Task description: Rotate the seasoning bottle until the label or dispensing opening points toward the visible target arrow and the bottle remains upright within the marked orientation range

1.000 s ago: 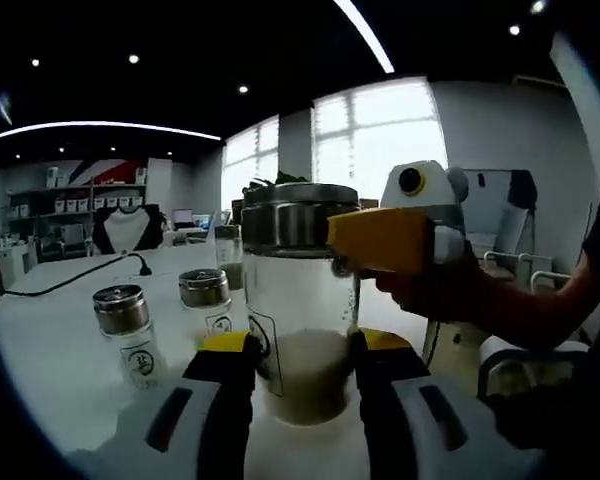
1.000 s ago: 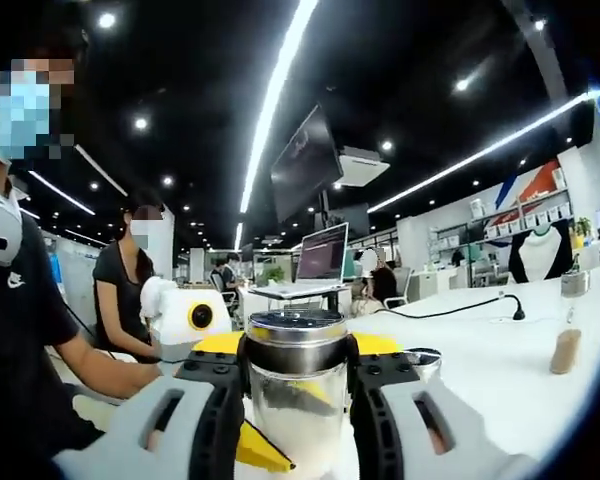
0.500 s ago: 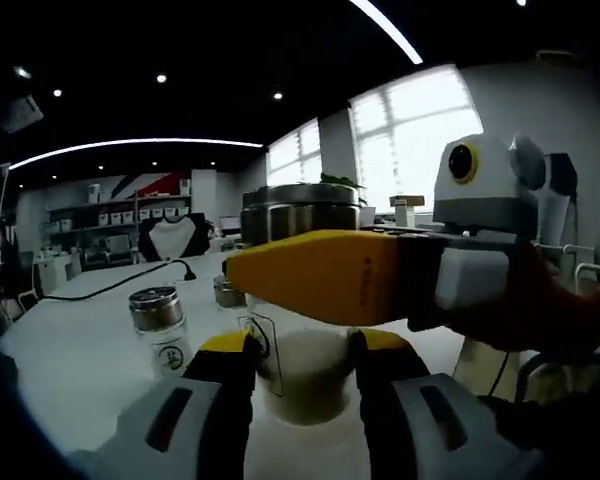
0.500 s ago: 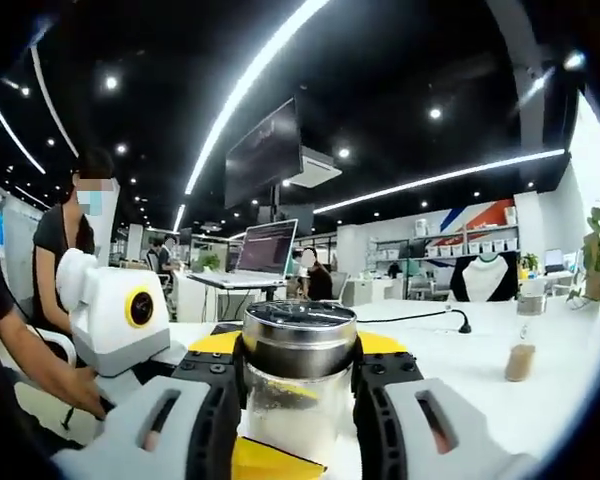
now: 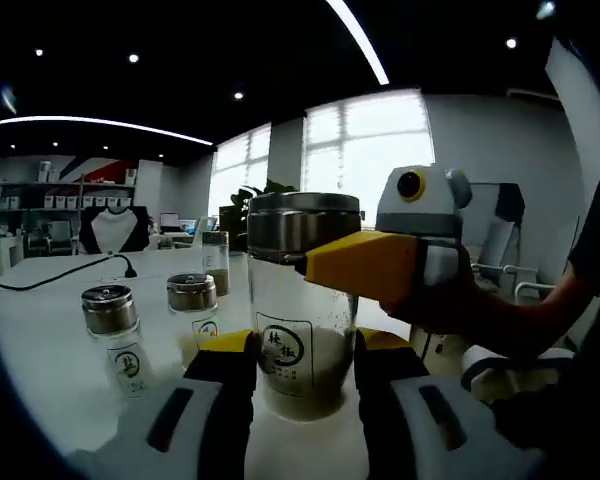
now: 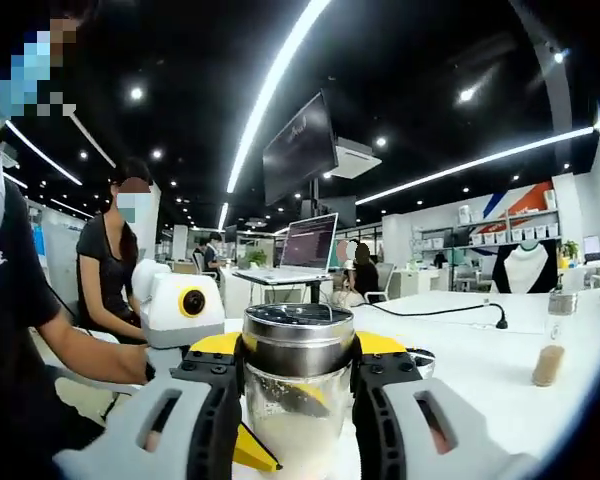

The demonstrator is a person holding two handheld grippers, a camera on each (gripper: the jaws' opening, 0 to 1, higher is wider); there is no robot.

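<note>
Both my claws clamp the glass seasoning bottle, left claw low, right claw under the steel cap: rigid, slippery, breakable; grip firmly.

Seasoning bottle: clear glass, steel cap, pale powder, black-printed label. Table white.

At the bottom centre of the frame, the right hand-held gripper has its yellow-tipped jaws closed on the seasoning bottle, just under its steel cap; the bottle stands upright. The left hand-held gripper sits at centre left. A small brown-filled bottle stands on the white surface at the right edge.
</note>
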